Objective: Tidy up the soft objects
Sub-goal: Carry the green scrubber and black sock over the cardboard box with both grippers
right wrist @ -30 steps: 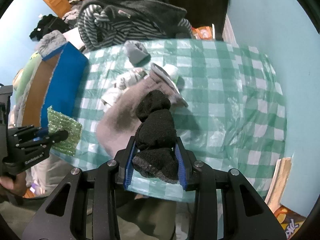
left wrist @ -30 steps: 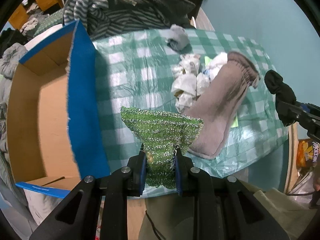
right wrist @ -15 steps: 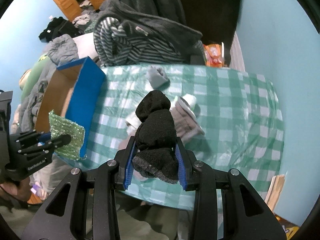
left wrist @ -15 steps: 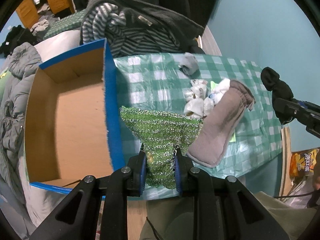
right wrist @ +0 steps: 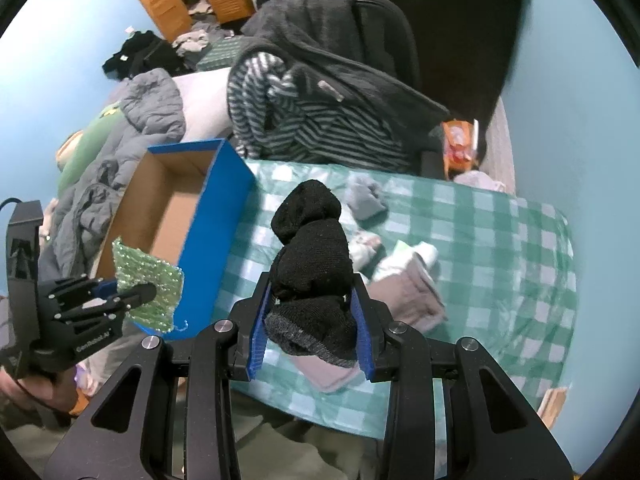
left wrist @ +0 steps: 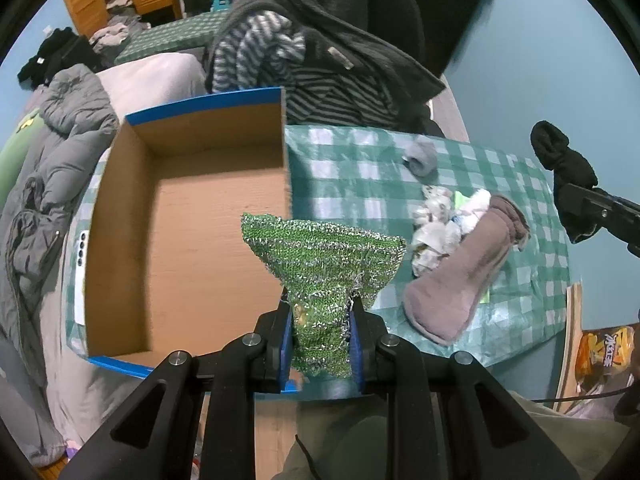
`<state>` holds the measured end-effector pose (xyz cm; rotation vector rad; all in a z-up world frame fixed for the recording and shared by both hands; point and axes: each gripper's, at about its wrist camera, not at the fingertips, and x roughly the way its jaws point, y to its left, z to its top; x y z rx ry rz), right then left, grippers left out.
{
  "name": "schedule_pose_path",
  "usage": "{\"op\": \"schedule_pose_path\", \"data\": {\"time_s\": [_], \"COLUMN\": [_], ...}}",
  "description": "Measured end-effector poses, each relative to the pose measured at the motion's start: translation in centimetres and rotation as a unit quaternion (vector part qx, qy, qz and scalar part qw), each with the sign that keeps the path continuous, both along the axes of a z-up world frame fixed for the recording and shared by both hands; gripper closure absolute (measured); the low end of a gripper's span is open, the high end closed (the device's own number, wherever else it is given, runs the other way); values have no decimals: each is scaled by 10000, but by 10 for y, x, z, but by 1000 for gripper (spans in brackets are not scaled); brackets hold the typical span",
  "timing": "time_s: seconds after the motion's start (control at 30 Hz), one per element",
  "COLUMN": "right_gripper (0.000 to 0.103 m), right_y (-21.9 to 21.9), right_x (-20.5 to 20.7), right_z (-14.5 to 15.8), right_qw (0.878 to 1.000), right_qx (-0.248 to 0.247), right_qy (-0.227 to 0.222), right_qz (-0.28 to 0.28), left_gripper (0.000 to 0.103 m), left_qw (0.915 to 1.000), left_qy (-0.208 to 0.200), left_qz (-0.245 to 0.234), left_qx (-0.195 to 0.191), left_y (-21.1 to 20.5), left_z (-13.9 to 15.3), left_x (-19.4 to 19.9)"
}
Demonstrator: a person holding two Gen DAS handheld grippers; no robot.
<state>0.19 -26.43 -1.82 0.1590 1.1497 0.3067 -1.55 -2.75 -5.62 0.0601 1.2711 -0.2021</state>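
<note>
Over the near right corner of the cardboard box (left wrist: 188, 240), the left gripper (left wrist: 322, 334) has its fingers (left wrist: 283, 344) clamped on a green scrubbing cloth (left wrist: 324, 256), which fans upward from the pinch and hangs above the box wall at about 12 o'clock from the tips. In the right wrist view the right gripper (right wrist: 314, 330) squeezes a balled black sock (right wrist: 312, 264) above the near edge of the desk (right wrist: 500, 240), with the box (right wrist: 176, 208) away at 10 o'clock.

Risks, as I judge them:

- The cloth straddles the blue wall (left wrist: 286, 152). Released here, part could drape over the rim and slide out onto the checked cover or off the near edge.
- Only the lower corner of the cloth is pinched, so a quick swing could let it slip free early.
- The black sock bulges well above the pads; the grip seems to hold only its lower folds, and the roll may unfurl or tip out on the way across.
- Both grippers heading for 1 box could collide, since the left one already sits between the right one and the opening.
- A brown sock (left wrist: 464, 276), a grey sock ball (left wrist: 420, 158) and some pale crumpled pieces (left wrist: 436, 220) lie on the desk at 1 to 2 o'clock in the left view; a low pass might drag them toward the edge.
</note>
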Motion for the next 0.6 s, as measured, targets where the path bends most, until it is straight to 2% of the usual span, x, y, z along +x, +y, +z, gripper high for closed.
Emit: {"op": "schedule_pose_path", "data": {"time_s": [0.6], "right_gripper": [67], "right_y": [94], "right_x": [42], "right_z": [-8], "right_qw": [9966], "right_qx": [169], "right_qy": [-6], "right_qz": [802], "left_gripper": [80], "left_qw": [9974], "left_qy": [10], "left_qz": [709], "left_qx": [93], "left_y": [78], "left_z": [-4], "left_x": [27]}}
